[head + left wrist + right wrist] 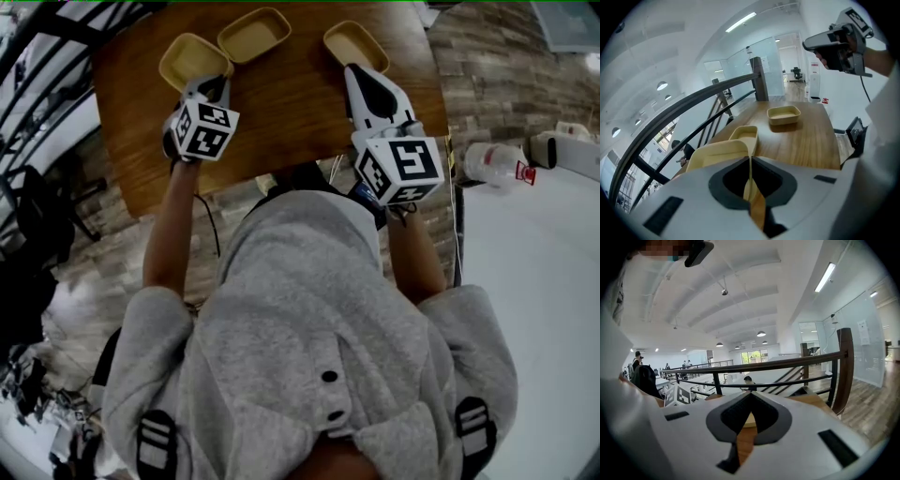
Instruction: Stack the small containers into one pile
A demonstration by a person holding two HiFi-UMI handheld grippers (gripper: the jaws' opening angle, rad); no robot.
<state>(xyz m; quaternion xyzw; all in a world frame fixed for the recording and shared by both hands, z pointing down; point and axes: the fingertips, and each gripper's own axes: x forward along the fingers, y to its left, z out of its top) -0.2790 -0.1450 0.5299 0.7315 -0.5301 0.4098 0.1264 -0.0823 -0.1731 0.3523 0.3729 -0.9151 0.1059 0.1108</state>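
- While the head view looks down on the table (281,122), three containers sit along its top edge. The left container (187,54) is at the left tool (214,86), the middle container (254,35) is just beside it, and the right container (361,42) sits apart, by the tip of the right tool (350,70). Bare wood fills the lower part of the table.
- Left gripper view: the left tool is pinched narrow on the left container's thin wall. That rim grip probably suits lifting it onto the middle container, which lies directly beyond. Open table lies to the right.
- Right gripper view: the right tool's tips are drawn together with nothing pinched. A railing (787,364) crosses beyond the table's edge, so room that way looks short.
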